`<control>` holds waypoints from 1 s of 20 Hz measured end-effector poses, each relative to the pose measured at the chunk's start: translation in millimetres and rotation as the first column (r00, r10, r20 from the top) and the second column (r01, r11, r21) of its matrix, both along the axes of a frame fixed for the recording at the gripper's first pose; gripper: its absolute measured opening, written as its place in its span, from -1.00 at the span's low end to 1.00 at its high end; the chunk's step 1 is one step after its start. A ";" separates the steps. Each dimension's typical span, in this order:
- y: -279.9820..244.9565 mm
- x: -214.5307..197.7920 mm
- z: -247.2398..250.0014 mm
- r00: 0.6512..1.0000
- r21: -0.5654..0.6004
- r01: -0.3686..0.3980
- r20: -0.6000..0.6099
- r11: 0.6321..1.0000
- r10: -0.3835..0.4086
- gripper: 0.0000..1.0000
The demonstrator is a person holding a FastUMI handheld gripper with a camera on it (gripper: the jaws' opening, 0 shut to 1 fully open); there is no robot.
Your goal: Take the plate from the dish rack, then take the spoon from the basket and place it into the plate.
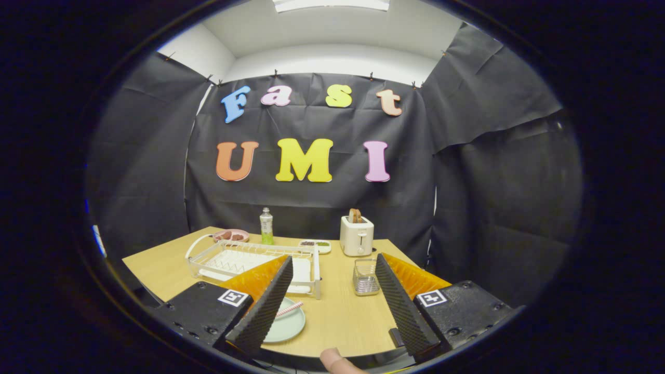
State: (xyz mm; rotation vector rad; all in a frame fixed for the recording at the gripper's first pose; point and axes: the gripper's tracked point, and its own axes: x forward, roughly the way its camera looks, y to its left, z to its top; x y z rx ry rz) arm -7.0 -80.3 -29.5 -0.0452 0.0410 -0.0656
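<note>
Wooden table (343, 317): we see it holding all the things, with bare wood between our two fingers.
Dish rack (249, 262): we see it on the left, white wire, behind the left finger. We see no plate standing in it.
Plate (288, 324): pale green, flat on the table in front of the rack. The left finger hides part of it.
Spoon (289, 309): we think the pink striped stick lying on the plate is its handle. The bowl end is hidden, so we cannot be sure.
Gripper (332, 306): our fingers are spread wide and hold nothing.
Basket (365, 278): small wire one, just ahead of the right finger. We cannot tell if anything is inside.
Toaster (356, 235): white, with bread in it, far back near the wall, out of our way.
How far: we think the job looks about done.
Danger one: if we swing left, the left finger could bump the plate and slide it off the near edge.
Danger two: a knock could roll the spoon off the plate.
Danger three: if we push forward, the right finger could tip the light basket.
</note>
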 end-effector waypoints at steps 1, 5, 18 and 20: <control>0.1 -1.7 0.4 1.000 0.005 -0.006 0.000 1.000 0.006 1.00; 2.0 -7.9 1.6 1.000 0.015 -0.027 0.000 1.000 0.027 1.00; 1.8 -15.4 4.6 1.000 -0.022 -0.015 0.011 1.000 0.016 1.00; 2.7 -16.4 4.2 1.000 -0.024 -0.017 0.012 1.000 0.017 1.00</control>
